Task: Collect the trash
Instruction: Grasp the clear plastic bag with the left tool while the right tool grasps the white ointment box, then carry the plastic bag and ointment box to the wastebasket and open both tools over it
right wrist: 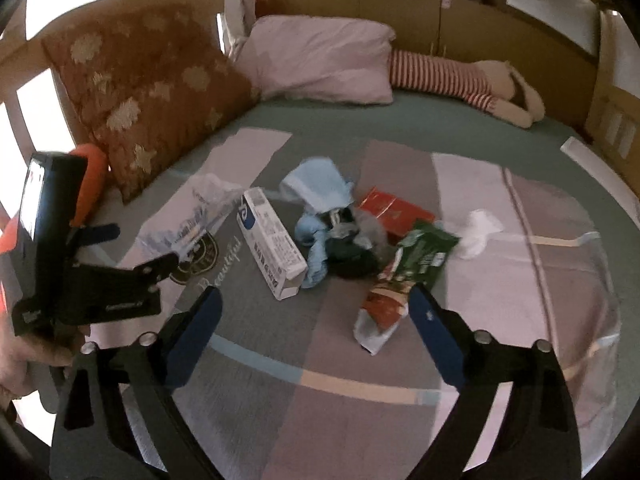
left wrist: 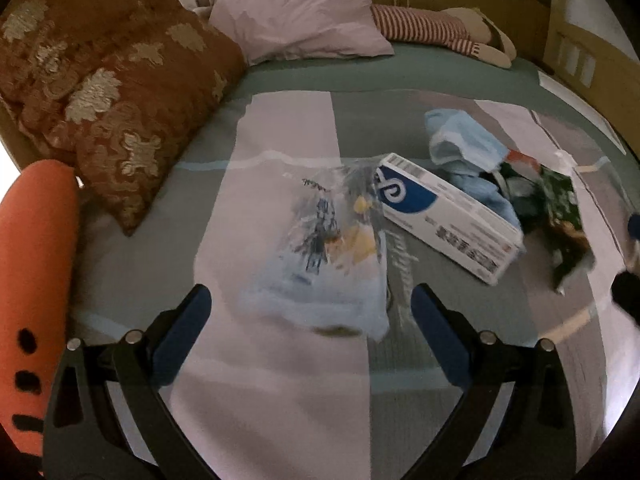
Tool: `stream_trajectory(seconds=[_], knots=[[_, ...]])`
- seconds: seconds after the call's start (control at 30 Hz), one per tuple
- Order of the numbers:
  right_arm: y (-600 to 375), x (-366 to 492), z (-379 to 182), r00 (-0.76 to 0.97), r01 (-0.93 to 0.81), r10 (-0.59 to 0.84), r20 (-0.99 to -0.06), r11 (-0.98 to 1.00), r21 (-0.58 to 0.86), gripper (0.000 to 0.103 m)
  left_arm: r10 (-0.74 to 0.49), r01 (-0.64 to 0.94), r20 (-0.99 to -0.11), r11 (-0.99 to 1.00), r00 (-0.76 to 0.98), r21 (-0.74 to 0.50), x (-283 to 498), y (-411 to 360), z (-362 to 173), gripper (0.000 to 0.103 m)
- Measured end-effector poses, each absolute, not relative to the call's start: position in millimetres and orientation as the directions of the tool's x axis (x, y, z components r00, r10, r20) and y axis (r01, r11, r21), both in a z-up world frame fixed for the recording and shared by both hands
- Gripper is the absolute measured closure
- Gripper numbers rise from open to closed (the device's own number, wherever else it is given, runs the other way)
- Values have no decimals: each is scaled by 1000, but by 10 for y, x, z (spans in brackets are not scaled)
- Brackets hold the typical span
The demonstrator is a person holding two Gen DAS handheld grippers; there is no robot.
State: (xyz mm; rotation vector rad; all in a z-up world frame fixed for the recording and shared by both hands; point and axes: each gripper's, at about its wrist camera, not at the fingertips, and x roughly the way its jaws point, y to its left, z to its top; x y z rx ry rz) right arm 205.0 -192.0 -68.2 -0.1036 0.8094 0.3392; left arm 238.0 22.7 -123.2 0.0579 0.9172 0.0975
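Both tongs, left [left wrist: 306, 300] and right [right wrist: 316, 300], gape empty over the bed's [right wrist: 520, 280] clear bag [left wrist: 320, 248], box [right wrist: 270, 244] and wrapper [right wrist: 404, 276].

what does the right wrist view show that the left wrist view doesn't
Only the right wrist view shows the flat red carton, the crumpled white tissue and the person's hand holding the left gripper.

Only the left wrist view shows the black marks low on the orange plush cushion.

Both show the clear printed plastic bag, the white-and-blue cardboard box, the light blue face masks, the green-and-red foil snack wrapper, the pale pink pillow and the striped-shirt plush toy on the bed.
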Motion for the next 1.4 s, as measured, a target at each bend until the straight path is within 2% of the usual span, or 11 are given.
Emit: stream_trajectory(seconds=[0.07, 0.13, 0.17, 0.2, 0.27, 0.3, 0.47, 0.67, 0.77, 1.13, 1.4], knots=[[-1872, 2108, -735, 638, -342, 266, -723, 939, 44, 14, 96, -67, -802, 995, 590, 69, 2493, 234, -1313, 4], [-1817, 2164, -780, 637, -355, 278, -719, 934, 47, 16, 91, -78, -817, 995, 570, 57, 2600, 260, -1410, 14], [-1784, 2187, -802, 638, -362, 280, -717, 931, 41, 17, 76, -77, -834, 996, 547, 40, 2648, 284, -1477, 32], [-1762, 2210, -821, 638, -369, 282, -717, 929, 37, 17, 47, -76, -857, 997, 513, 9, 2691, 321, -1546, 60], [-1686, 2266, -881, 629, -397, 293, -720, 918, 26, 18, 10, -87, -863, 995, 506, -40, 2689, 390, -1560, 80], [-1650, 2290, -911, 626, -409, 297, -722, 912, 21, 18, 21, -97, -854, 995, 520, -34, 2671, 416, -1491, 83], [-1440, 2469, -1087, 598, -471, 328, -732, 882, 10, 22, 18, -133, -770, 987, 638, -88, 2380, 633, -815, 85], [-1262, 2692, -1263, 549, -513, 334, -766, 858, 6, 34, -39, -99, -622, 978, 782, -186, 1657, 699, 124, 85], [-1207, 2756, -1350, 492, -527, 359, -793, 848, 57, 61, -50, -77, -585, 979, 810, -191, 1371, 555, 267, 84], [-1377, 2249, -687, 546, -527, 377, -748, 849, 43, 63, -74, -28, -604, 987, 794, -158, 1159, 304, 196, 84], [-2109, 1494, 121, 647, -396, 408, -645, 902, 172, 63, -83, -11, -610, 989, 788, -149, 1124, 236, 183, 84]])
